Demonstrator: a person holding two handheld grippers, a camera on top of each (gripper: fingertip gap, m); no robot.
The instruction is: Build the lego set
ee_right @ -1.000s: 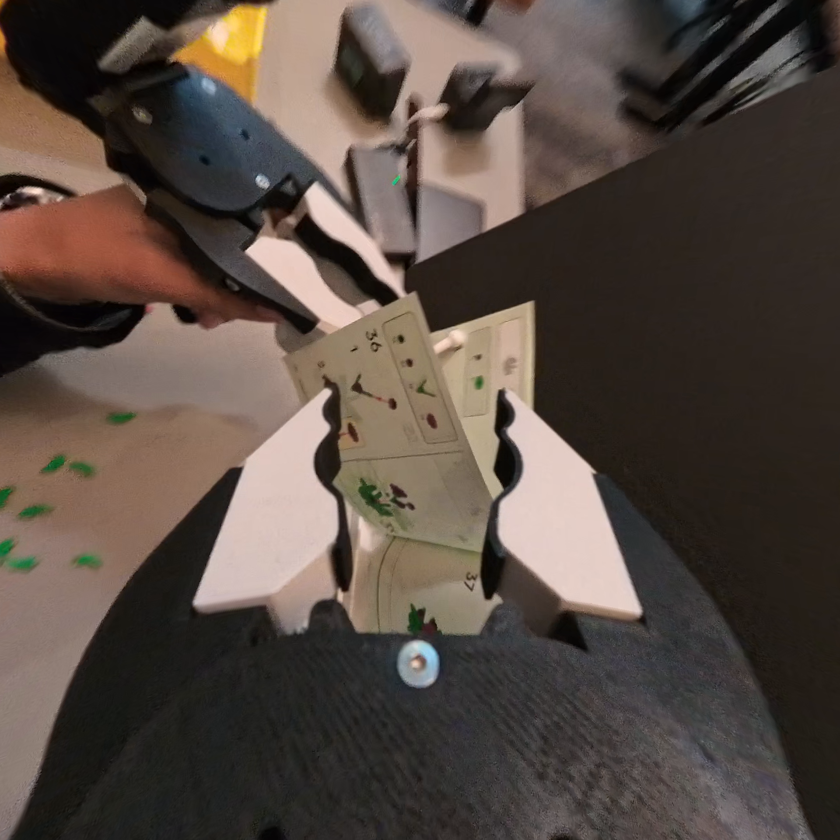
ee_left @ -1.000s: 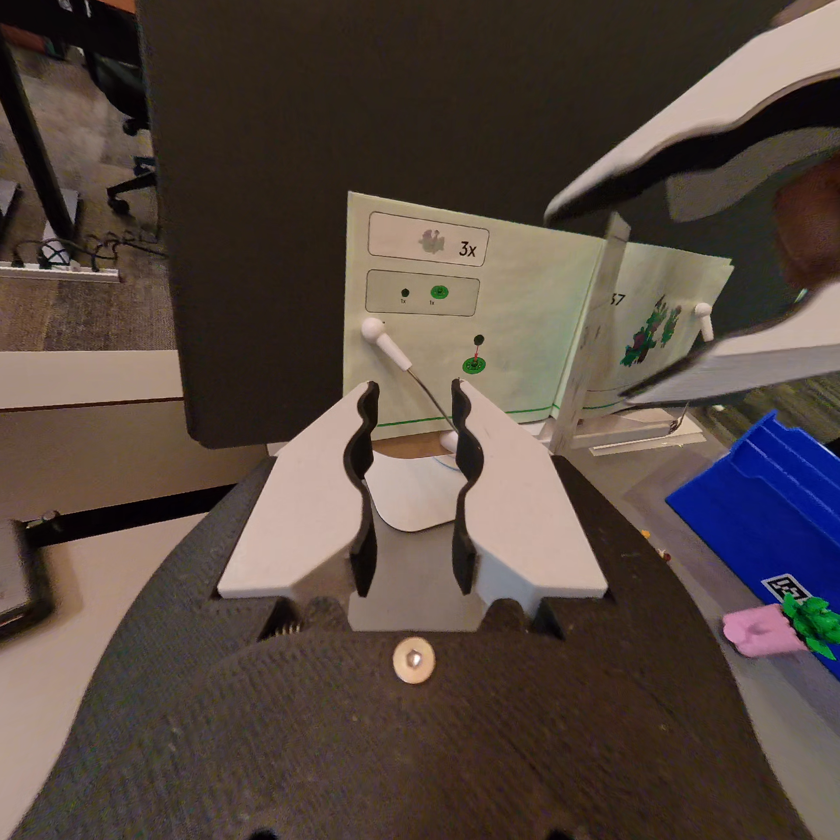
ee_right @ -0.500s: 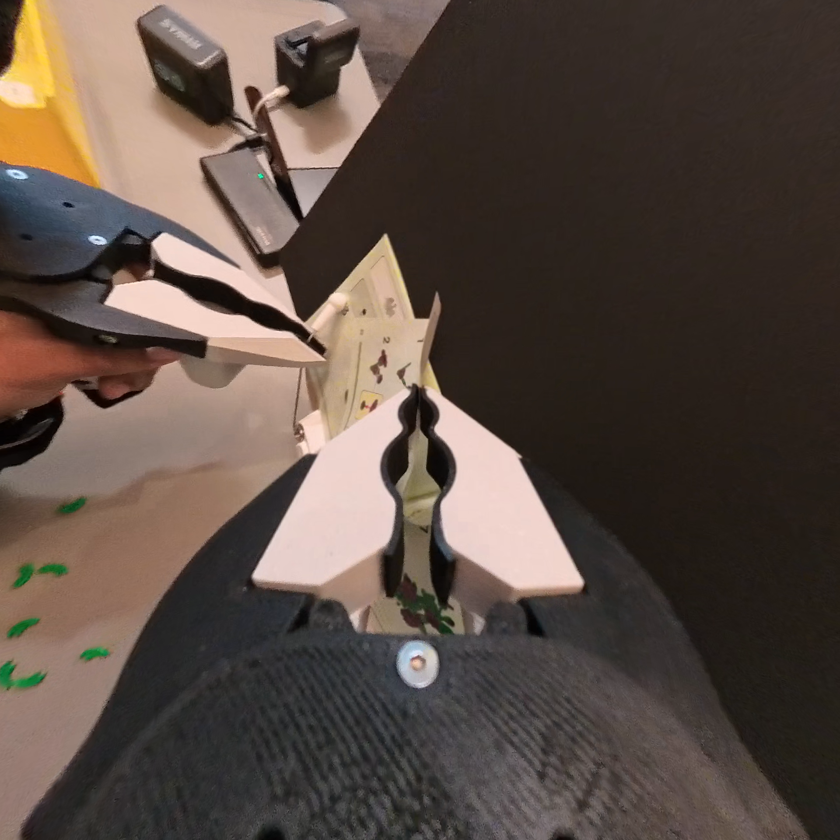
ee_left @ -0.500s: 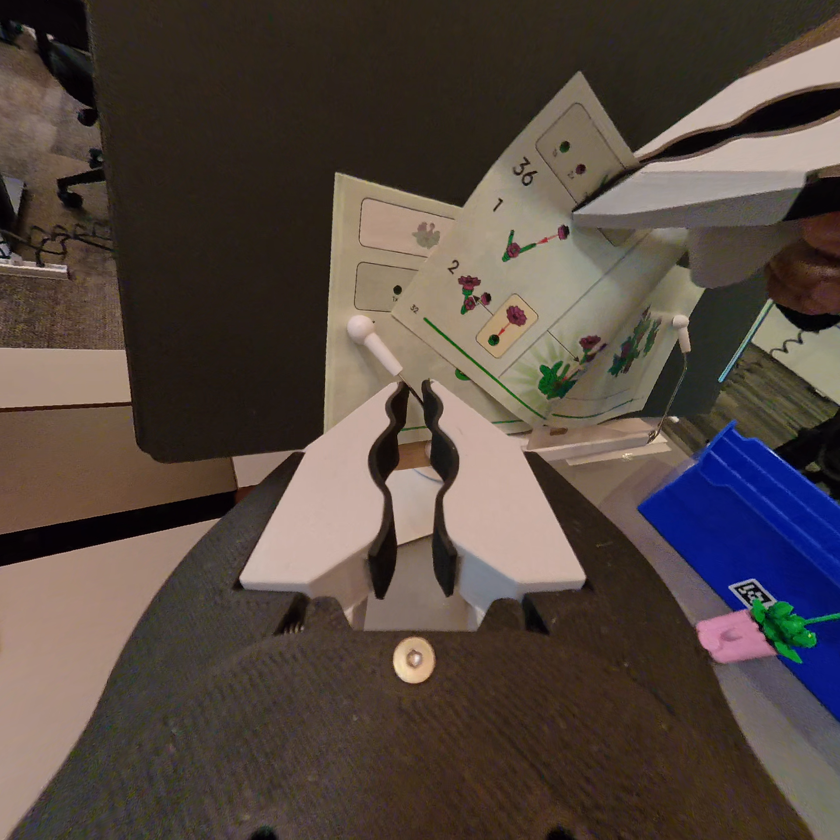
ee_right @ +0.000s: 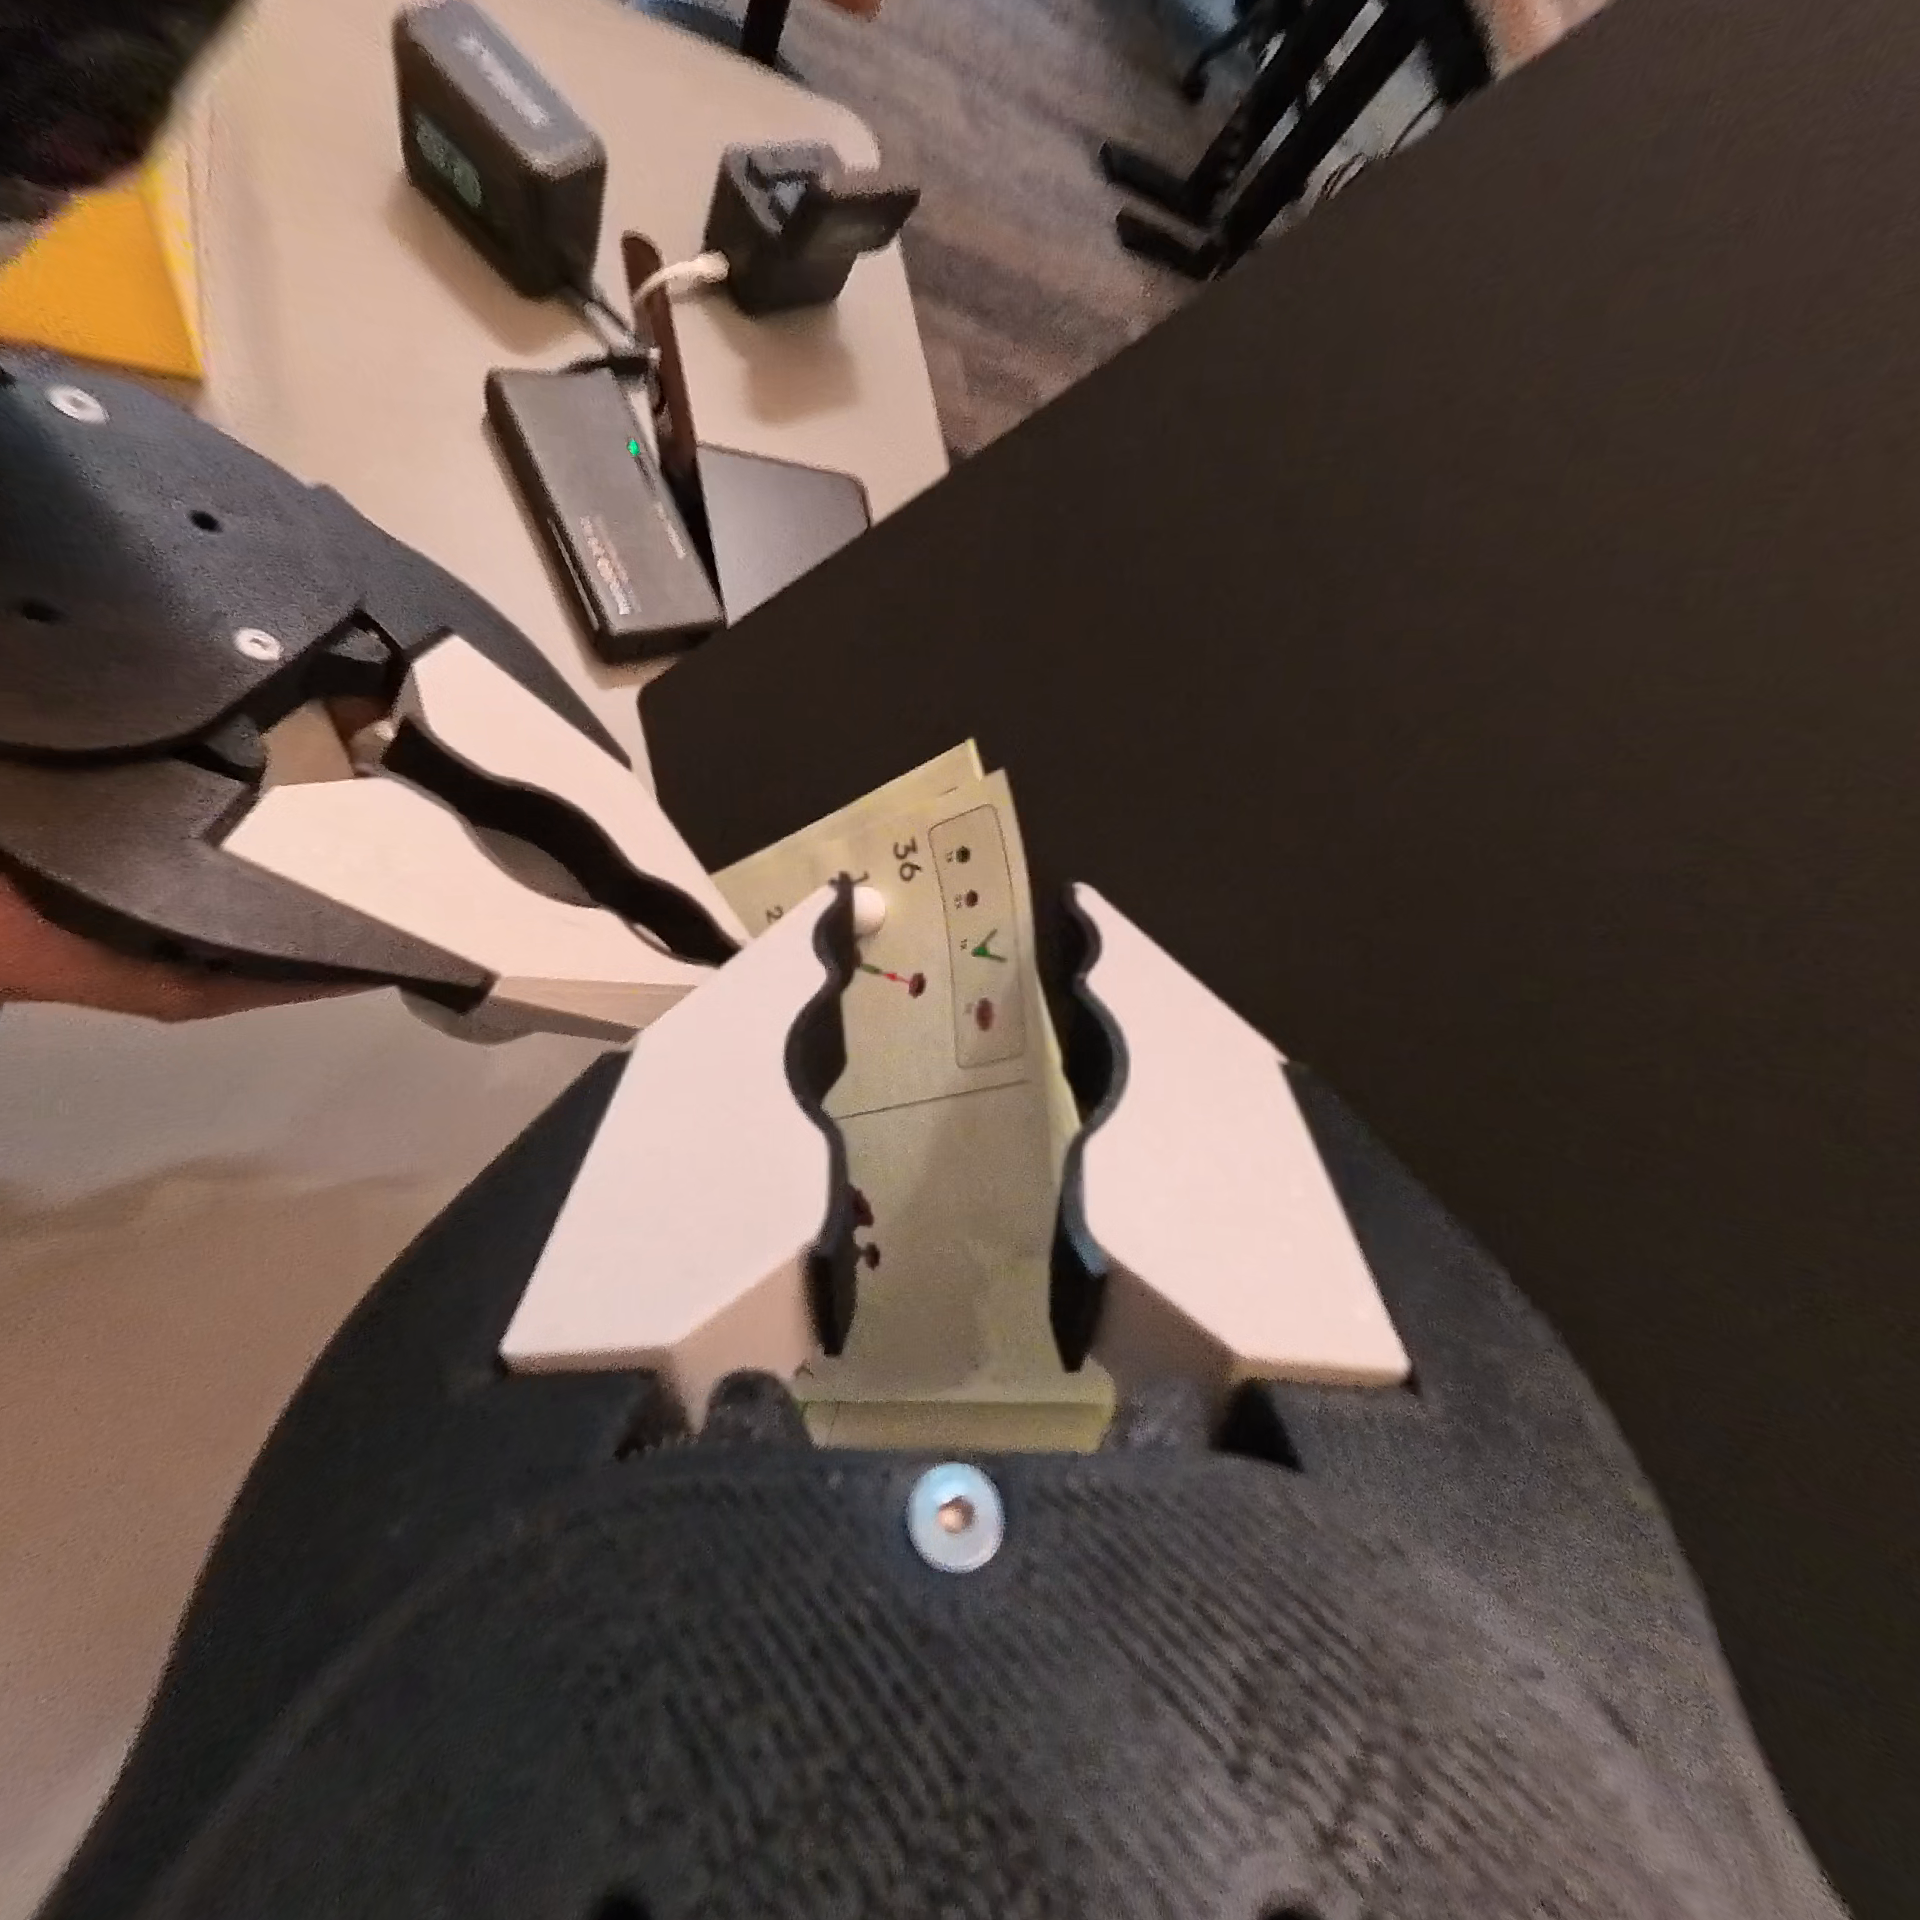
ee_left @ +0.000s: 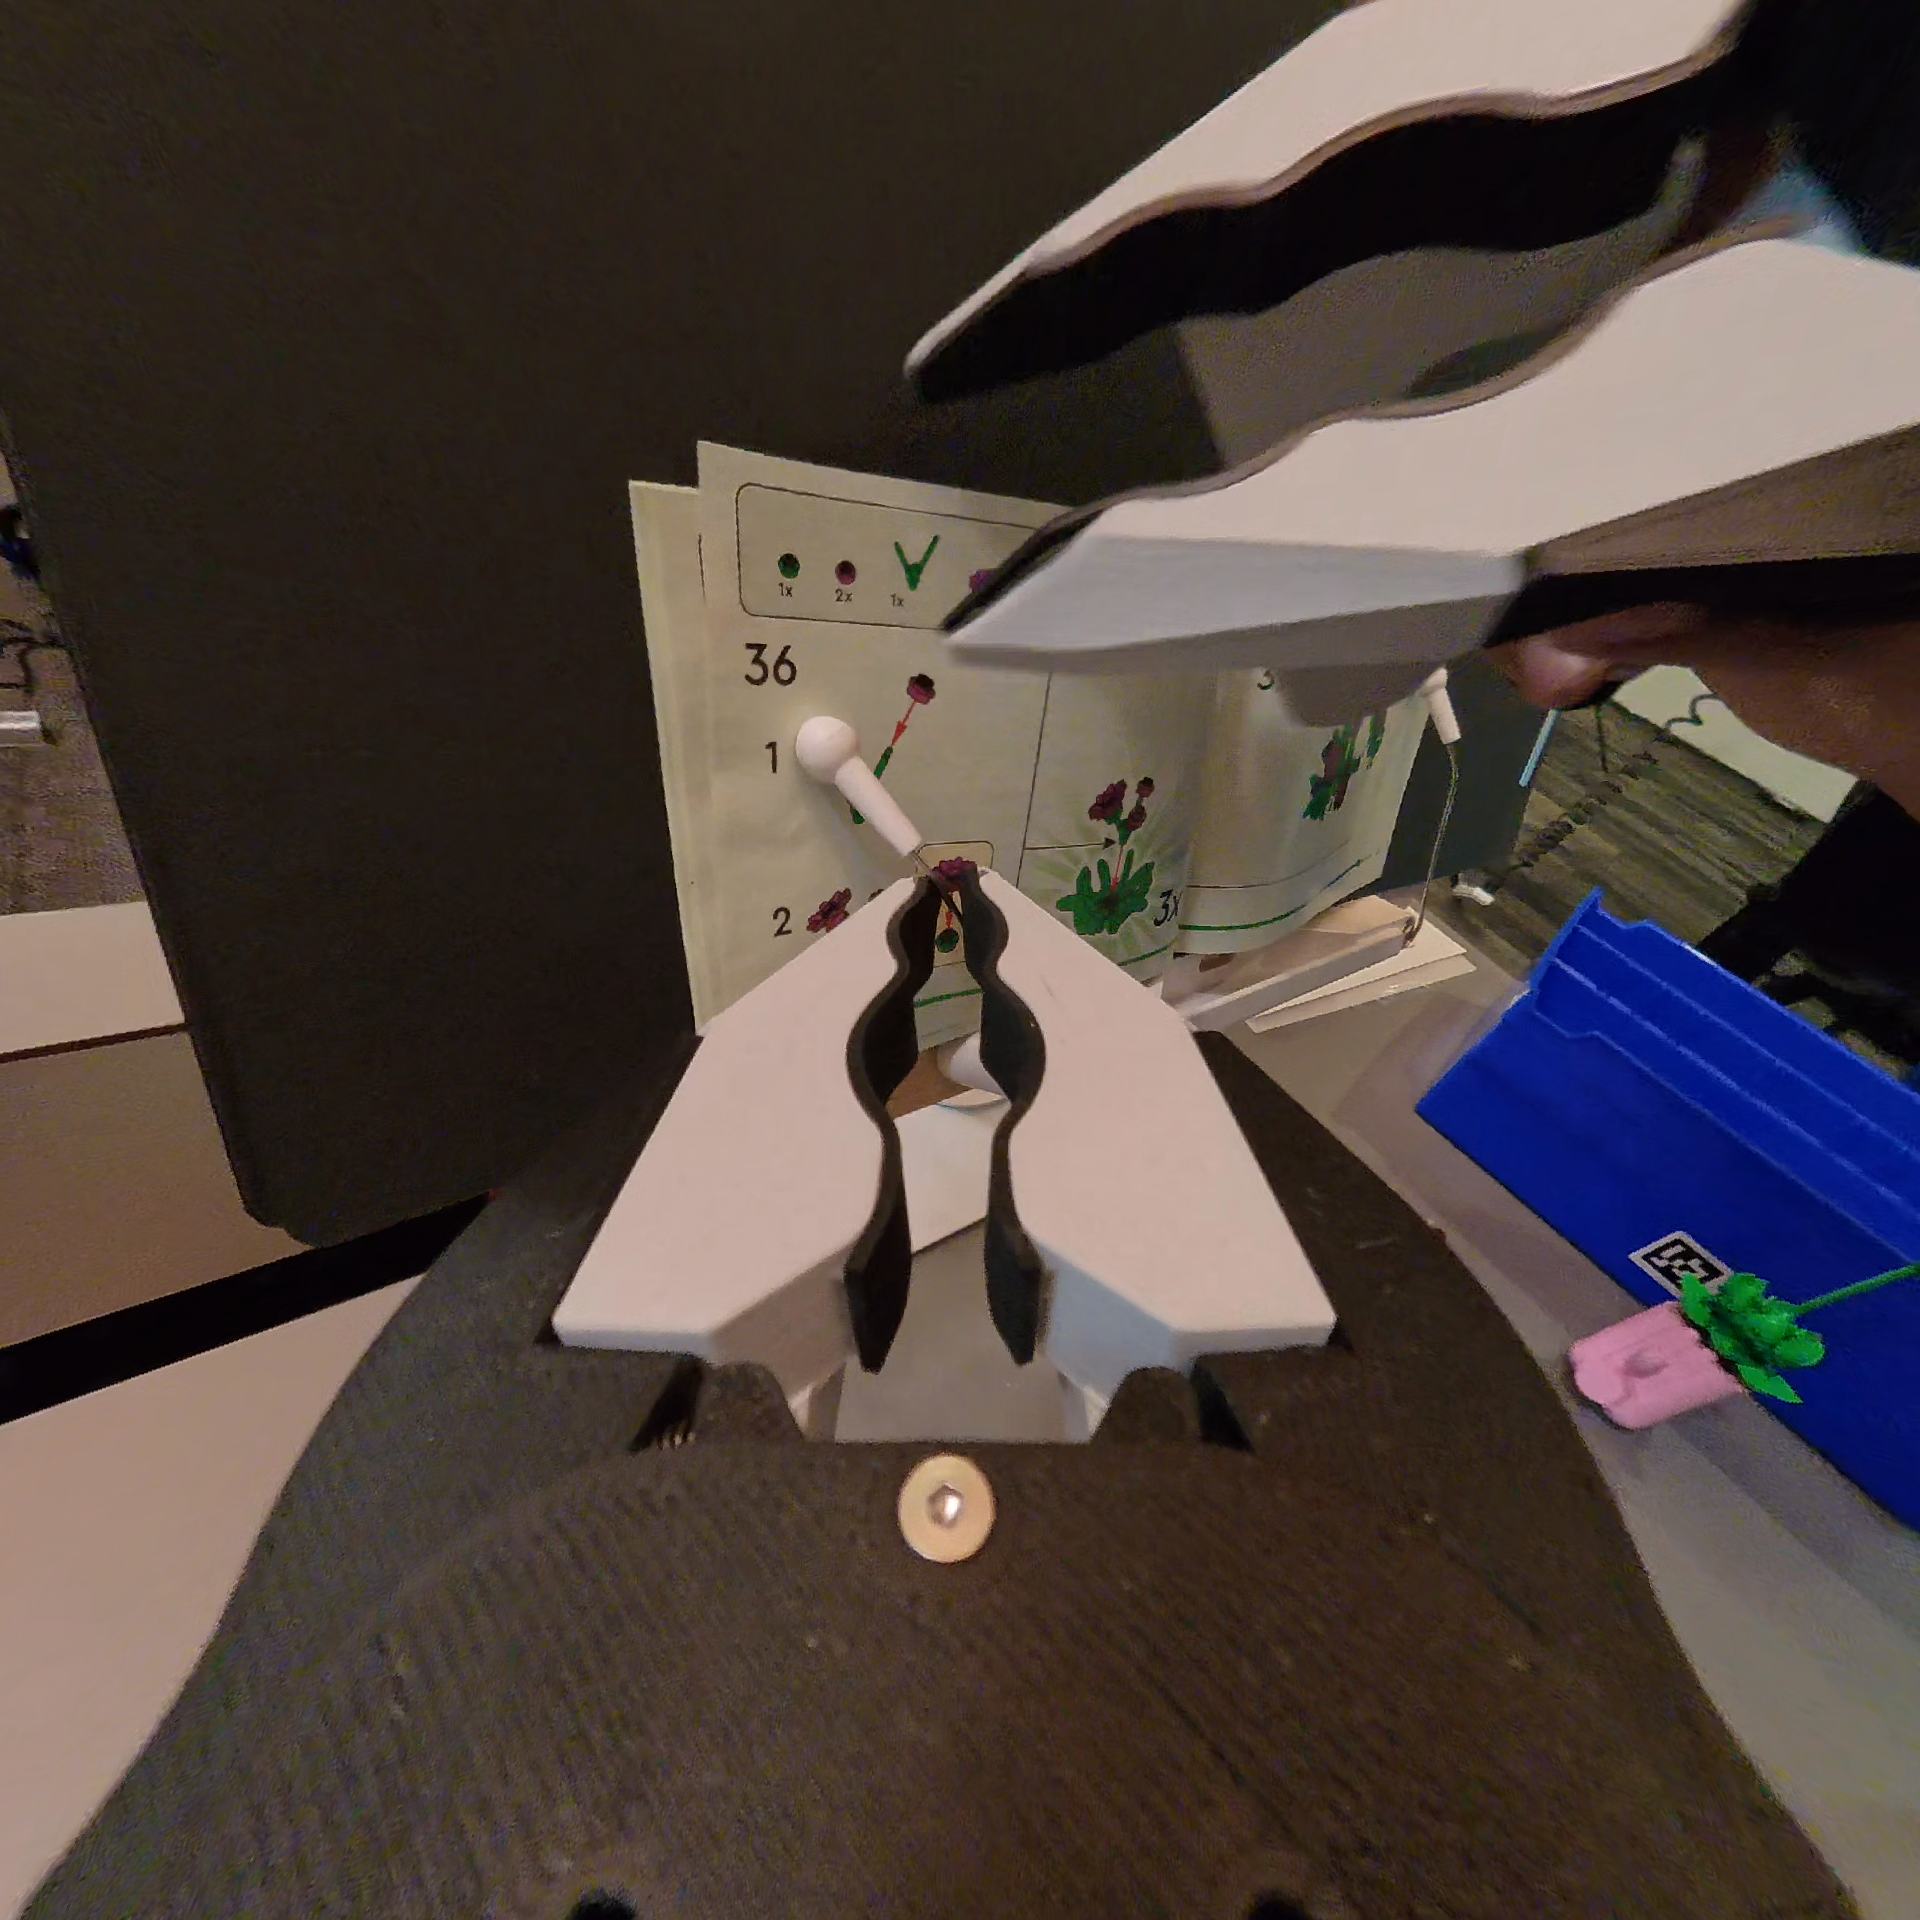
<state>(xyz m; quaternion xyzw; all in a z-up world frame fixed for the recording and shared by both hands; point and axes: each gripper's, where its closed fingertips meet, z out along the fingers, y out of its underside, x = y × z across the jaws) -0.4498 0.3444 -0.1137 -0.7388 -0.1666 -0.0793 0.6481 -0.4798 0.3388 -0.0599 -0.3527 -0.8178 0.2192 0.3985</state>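
Left wrist view alone catches the pink lego piece with green leaves [ee_left: 1683,1361] beside the blue bin [ee_left: 1704,1122] on the tabletop [ee_left: 156,1538]. Left hand-held gripper [ee_left: 948,883] is nearly clenched on the stand's wire clip [ee_left: 854,779]; right hand-held gripper [ee_right: 951,904] is released before the upright pale-green instruction booklet [ee_right: 987,997].

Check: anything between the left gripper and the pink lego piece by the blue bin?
Nothing visible: bare table between left gripper and pink lego piece beside the blue bin. Its fingers are shut on the page holder wire, though.
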